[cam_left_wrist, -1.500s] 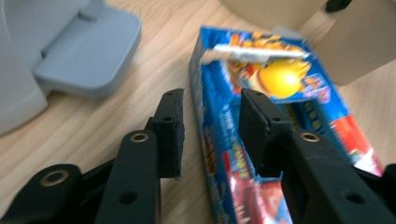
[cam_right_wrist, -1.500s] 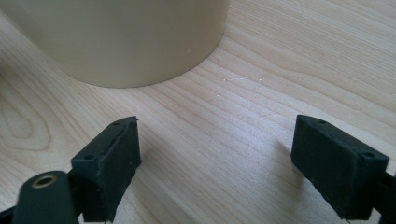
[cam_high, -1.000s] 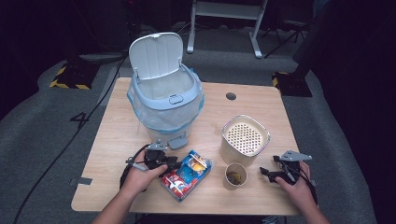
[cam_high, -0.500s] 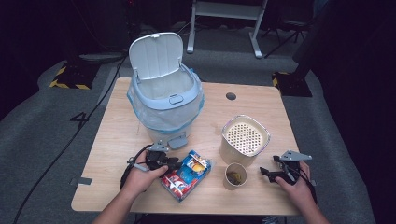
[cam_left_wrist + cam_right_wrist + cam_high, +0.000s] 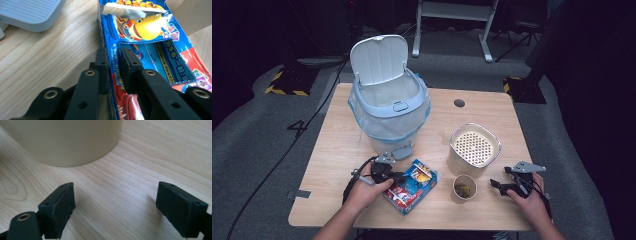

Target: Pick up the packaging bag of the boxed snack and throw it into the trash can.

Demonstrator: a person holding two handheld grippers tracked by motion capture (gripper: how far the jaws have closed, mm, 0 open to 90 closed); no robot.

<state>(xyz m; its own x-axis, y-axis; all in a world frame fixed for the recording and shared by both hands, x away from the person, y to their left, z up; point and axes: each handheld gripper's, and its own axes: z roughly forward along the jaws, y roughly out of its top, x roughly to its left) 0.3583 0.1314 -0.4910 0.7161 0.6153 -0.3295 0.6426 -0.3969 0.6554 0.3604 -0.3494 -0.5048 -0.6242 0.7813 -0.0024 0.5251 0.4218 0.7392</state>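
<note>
A colourful cardboard box (image 5: 414,187) with a cartoon print lies open near the table's front edge. My left gripper (image 5: 401,176) reaches its left side. In the left gripper view the box (image 5: 150,37) has its thin side wall between the two jaws of my left gripper (image 5: 115,60), one jaw outside and one inside, pinched close together. My right gripper (image 5: 495,185) rests low at the front right with its jaws wide apart. In the right gripper view that gripper (image 5: 120,197) holds nothing and faces the cream container (image 5: 67,140).
A pale blue pedal bin (image 5: 389,105) with its lid up and a bag liner stands at the table's back left; its pedal (image 5: 30,12) is near my left gripper. A cream container with a perforated top (image 5: 474,147) and a small paper cup (image 5: 464,187) sit right of the box.
My left gripper has edged slightly right onto the box's side wall. The right gripper has stayed put.
</note>
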